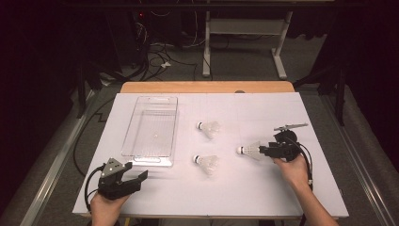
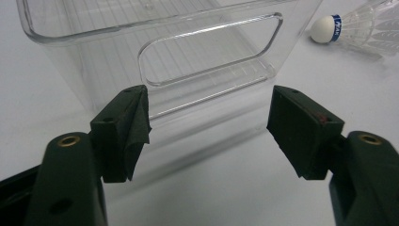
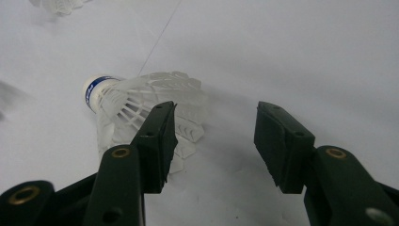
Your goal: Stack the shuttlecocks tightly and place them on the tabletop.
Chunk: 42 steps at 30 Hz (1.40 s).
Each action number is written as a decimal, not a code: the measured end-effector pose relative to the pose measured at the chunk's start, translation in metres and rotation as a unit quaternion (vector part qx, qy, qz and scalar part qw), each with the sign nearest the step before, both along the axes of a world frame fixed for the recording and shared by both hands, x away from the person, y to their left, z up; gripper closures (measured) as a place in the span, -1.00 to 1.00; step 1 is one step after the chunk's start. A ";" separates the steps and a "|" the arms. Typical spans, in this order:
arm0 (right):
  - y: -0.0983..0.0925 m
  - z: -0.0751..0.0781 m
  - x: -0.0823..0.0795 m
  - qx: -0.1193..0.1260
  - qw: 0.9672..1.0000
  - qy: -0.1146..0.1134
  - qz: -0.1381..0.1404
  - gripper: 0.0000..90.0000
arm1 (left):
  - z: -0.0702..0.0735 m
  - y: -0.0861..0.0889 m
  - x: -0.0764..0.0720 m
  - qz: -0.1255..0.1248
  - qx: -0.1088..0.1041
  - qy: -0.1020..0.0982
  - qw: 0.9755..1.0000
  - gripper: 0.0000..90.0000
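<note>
At lower left of the high view, left gripper point(image 1: 136, 178) held low over the white table sheet point(image 1: 263, 188), jaws spread wide with nothing between them. In the left gripper view, same jaws parted in front of the clear rectangular plastic bin point(image 2: 155, 52), handle cut-out facing the camera; bin near but untouched.

At right of centre in the high view, right gripper point(image 1: 261, 150) tipped toward the white feathered shuttlecock with a blue-banded cork tip point(image 1: 249, 150), lying on its side on the sheet. In the right gripper view, jaws apart, shuttlecock point(image 3: 141, 101) lying at upper left of the gap, its skirt partly behind the left-hand jaw; pads not pressing on it, right-hand jaw well clear.

Two more white shuttlecocks on the sheet in the high view: one at centre point(image 1: 209, 128), another below it point(image 1: 207, 162), both apart from the bin point(image 1: 150, 127).
</note>
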State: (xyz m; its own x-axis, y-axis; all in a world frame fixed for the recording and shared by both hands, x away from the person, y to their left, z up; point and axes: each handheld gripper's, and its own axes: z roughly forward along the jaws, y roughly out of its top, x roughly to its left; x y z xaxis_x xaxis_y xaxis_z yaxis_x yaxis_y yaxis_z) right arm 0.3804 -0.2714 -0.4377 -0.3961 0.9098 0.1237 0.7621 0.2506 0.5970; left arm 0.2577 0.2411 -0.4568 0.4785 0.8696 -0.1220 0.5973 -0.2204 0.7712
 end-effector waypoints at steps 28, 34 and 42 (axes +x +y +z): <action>-0.013 0.013 -0.042 0.015 0.999 -0.038 0.027 0.32 | 0.000 -0.001 0.000 -0.001 -0.001 0.000 1.000 -0.31; -0.007 0.013 -0.053 0.012 0.998 -0.046 0.045 0.35 | 0.000 -0.001 0.000 -0.001 -0.001 0.000 1.000 -0.31; 0.004 0.013 -0.056 0.011 0.997 -0.046 0.060 0.39 | 0.000 -0.001 0.000 -0.001 -0.001 0.000 1.000 -0.31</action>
State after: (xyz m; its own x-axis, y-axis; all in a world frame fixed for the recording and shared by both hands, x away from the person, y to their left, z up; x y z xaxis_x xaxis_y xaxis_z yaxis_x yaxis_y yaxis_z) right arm 0.3248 -0.2676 -0.4246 -0.5133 0.8523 0.1005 0.6689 0.3239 0.6691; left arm 0.2578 0.2400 -0.4572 0.4804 0.8683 -0.1237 0.5969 -0.2203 0.7715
